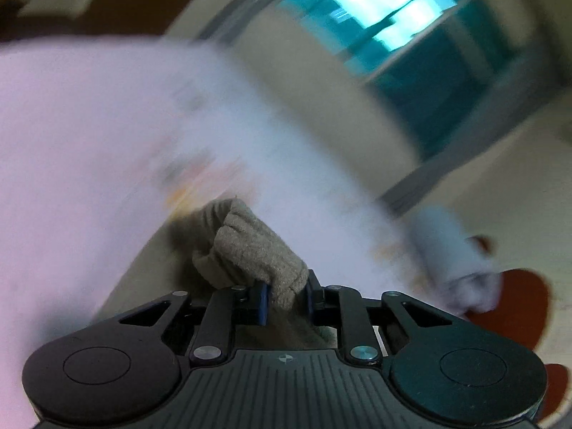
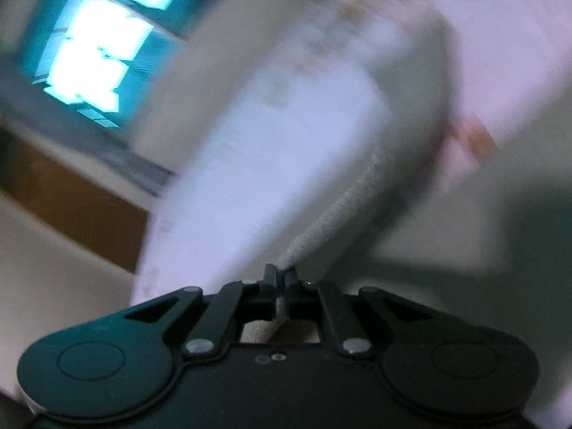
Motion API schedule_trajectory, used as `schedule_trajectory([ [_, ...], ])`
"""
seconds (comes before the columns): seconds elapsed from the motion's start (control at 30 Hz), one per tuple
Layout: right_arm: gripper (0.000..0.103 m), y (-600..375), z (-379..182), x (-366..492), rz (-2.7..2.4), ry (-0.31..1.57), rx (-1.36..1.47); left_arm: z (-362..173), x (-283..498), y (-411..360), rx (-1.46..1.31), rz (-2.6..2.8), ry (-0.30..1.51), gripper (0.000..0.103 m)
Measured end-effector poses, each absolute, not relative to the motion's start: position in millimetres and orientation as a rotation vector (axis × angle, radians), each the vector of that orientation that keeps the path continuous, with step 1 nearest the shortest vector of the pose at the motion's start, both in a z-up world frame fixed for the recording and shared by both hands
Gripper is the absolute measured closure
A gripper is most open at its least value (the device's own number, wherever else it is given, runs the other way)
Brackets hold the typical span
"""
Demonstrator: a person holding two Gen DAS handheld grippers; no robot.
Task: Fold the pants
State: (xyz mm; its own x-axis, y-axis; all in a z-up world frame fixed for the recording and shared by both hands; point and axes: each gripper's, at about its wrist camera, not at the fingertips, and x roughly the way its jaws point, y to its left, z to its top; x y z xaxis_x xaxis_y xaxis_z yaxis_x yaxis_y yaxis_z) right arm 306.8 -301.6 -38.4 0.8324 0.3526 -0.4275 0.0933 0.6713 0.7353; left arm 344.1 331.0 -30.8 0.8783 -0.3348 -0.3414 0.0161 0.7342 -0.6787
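Observation:
The pants (image 1: 246, 250) are a beige-grey knit fabric. My left gripper (image 1: 286, 298) is shut on a thick bunched fold of them, which sticks up between the fingers. My right gripper (image 2: 280, 279) is shut on a thin edge of the same pants (image 2: 321, 225), which runs up and to the right from the fingertips. Both views are heavily motion-blurred. Both grippers point upward toward the room, and the rest of the pants is hidden.
A pale lilac-white surface with faint orange print (image 1: 107, 136) fills the left of the left wrist view and shows in the right wrist view (image 2: 271, 150). A bright teal window (image 1: 393, 10) (image 2: 93, 53) and cream walls lie beyond. A red-brown shape (image 1: 511, 307) sits lower right.

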Motion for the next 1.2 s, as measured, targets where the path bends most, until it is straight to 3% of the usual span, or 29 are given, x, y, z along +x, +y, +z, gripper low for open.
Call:
schedule_trajectory([
  [0.1, 0.103, -298, 7, 273, 0.279, 0.381, 0.774, -10, 335, 338, -0.714, -0.32, 0.319, 0.084],
  [0.17, 0.103, -290, 5, 238, 0.316, 0.34, 0.688, -33, 332, 349, -0.713, -0.281, 0.395, 0.084],
  [0.2, 0.103, -286, -9, 227, 0.315, 0.372, 0.653, -59, 335, 356, -0.709, -0.212, 0.513, 0.084],
  [0.27, 0.103, -279, -66, 226, 0.246, 0.606, 0.626, -109, 342, 363, -0.702, -0.115, 0.744, 0.084],
  [0.3, 0.103, -276, -92, 228, 0.201, 0.696, 0.637, -121, 337, 363, -0.698, -0.118, 0.742, 0.084],
  [0.37, 0.103, -274, -117, 221, 0.171, 0.704, 0.678, -122, 327, 364, -0.756, -0.114, 0.689, 0.083],
  [1.07, 0.103, -285, -87, 220, 0.205, 0.611, 0.678, -105, 328, 361, -0.693, -0.15, 0.681, 0.083],
  [1.2, 0.103, -285, -113, 234, 0.145, 0.747, 0.671, -120, 332, 354, -0.635, -0.11, 0.73, 0.082],
])
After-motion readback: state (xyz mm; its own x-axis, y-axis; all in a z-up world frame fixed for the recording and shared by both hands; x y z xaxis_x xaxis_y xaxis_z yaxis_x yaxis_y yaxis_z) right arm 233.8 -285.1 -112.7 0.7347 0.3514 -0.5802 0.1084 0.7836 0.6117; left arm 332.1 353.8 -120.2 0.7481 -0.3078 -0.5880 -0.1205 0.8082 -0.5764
